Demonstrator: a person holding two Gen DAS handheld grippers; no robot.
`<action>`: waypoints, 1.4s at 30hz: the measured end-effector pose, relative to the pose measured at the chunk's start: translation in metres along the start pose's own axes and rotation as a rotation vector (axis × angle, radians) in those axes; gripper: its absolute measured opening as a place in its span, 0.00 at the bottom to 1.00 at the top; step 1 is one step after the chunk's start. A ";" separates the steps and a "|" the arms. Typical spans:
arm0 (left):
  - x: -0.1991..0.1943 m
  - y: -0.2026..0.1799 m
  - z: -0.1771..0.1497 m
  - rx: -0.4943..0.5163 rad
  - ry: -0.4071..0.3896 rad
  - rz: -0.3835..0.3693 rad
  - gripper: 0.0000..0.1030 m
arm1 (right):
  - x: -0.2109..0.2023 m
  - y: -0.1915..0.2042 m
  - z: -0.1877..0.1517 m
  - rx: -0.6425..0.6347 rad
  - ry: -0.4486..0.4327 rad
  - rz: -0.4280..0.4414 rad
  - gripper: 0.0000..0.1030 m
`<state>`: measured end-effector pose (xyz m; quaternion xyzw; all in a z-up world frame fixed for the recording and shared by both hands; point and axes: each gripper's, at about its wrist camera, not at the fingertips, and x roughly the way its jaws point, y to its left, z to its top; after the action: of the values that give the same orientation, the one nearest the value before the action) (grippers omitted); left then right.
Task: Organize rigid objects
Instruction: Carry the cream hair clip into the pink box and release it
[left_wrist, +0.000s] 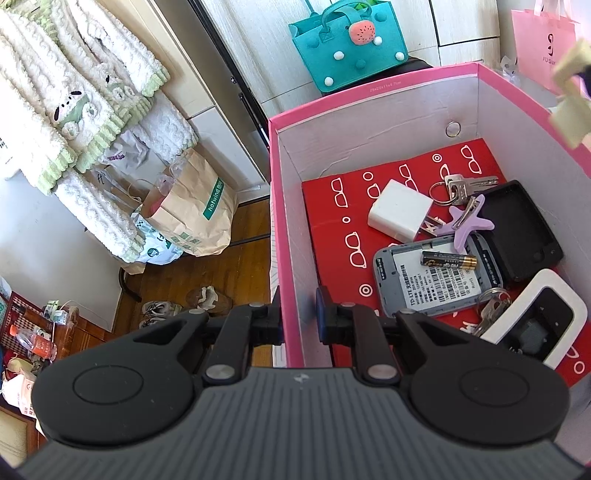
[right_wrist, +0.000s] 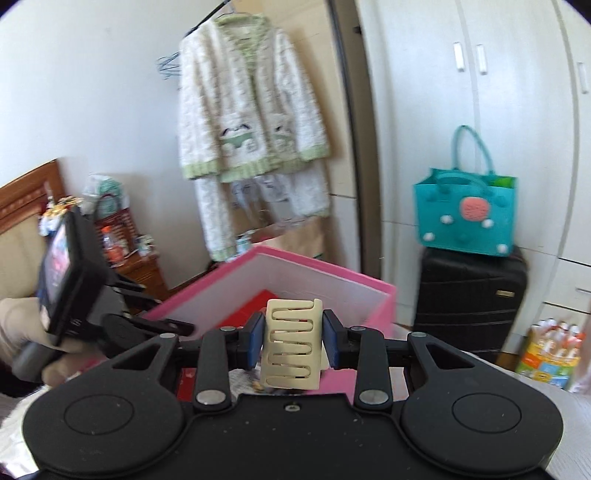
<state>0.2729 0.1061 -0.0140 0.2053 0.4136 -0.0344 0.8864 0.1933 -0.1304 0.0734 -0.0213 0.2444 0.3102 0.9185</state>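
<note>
Box (left_wrist: 280, 206) wall sits clamped in the left gripper (left_wrist: 298, 314); above the box, the right gripper (right_wrist: 293, 341) clamps a hair clip (right_wrist: 291, 345).

This is a bedroom in a home. A fluffy white pyjama set (right_wrist: 251, 122) hangs on the wall, the landmark here. Right of it stand tall white wardrobe doors (right_wrist: 469, 110), with a black suitcase (right_wrist: 471, 291) below them and a teal felt bag (right_wrist: 465, 214) on top of it. Left of the pyjamas sits a wooden headboard (right_wrist: 27, 199). Beneath them, paper shopping bags (left_wrist: 192, 214) and shoes (left_wrist: 162, 308) rest on the wooden floor (left_wrist: 251, 229).
</note>
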 end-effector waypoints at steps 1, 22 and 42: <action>0.000 0.000 0.000 -0.002 -0.001 -0.002 0.14 | 0.009 0.003 0.005 0.006 0.020 0.025 0.37; -0.002 0.001 -0.001 -0.004 -0.020 -0.017 0.14 | 0.170 0.032 0.037 0.125 0.355 0.193 0.36; -0.002 0.001 -0.001 0.004 -0.017 -0.017 0.14 | -0.023 -0.001 0.000 -0.097 0.024 -0.035 0.72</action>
<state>0.2712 0.1066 -0.0127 0.2032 0.4076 -0.0443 0.8892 0.1780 -0.1446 0.0841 -0.0739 0.2398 0.3051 0.9187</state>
